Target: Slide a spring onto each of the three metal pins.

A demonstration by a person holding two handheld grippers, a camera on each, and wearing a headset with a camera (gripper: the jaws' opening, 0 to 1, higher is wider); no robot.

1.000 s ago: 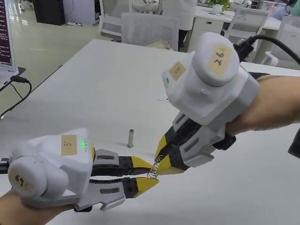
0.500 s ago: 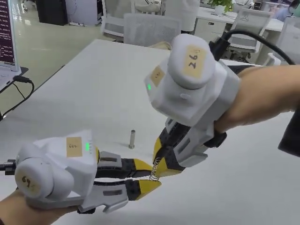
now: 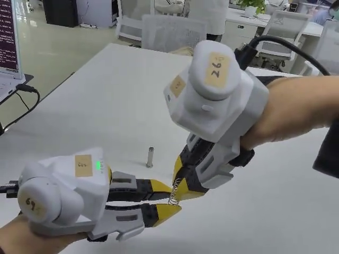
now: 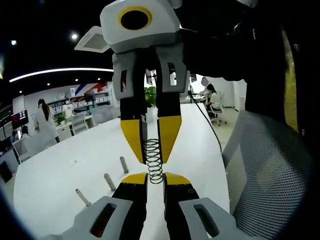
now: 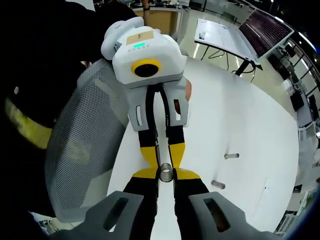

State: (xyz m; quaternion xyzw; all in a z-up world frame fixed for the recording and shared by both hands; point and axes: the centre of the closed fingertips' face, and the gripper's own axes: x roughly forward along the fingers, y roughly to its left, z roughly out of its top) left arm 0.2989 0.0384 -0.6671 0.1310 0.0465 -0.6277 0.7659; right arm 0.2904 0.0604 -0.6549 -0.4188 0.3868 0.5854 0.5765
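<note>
A small metal spring [image 3: 173, 191] hangs above the white table [image 3: 106, 100] between the two grippers. My left gripper [image 3: 168, 199] comes in from the lower left, its yellow tips closed on the spring's lower end. From the upper right, my right gripper [image 3: 180, 186] points down, shut on the spring's upper part. In the left gripper view the spring [image 4: 154, 160] runs from my own tips [image 4: 156, 178] up into the right gripper [image 4: 152, 144]. One metal pin [image 3: 150, 157] stands upright just behind the tips. Three pins [image 4: 109, 181] stand in a row on the table.
A laptop with a cable [image 3: 21, 90] sits at the table's left edge. Mesh chairs [image 3: 169, 32] and other desks stand beyond the far edge. A paper sheet [image 3: 184, 110] lies behind the right gripper. Bare table spreads around the pins.
The right gripper has swung a little to the left and leaned further over the spring. The spring stays between both sets of tips, and the left gripper has barely moved.
</note>
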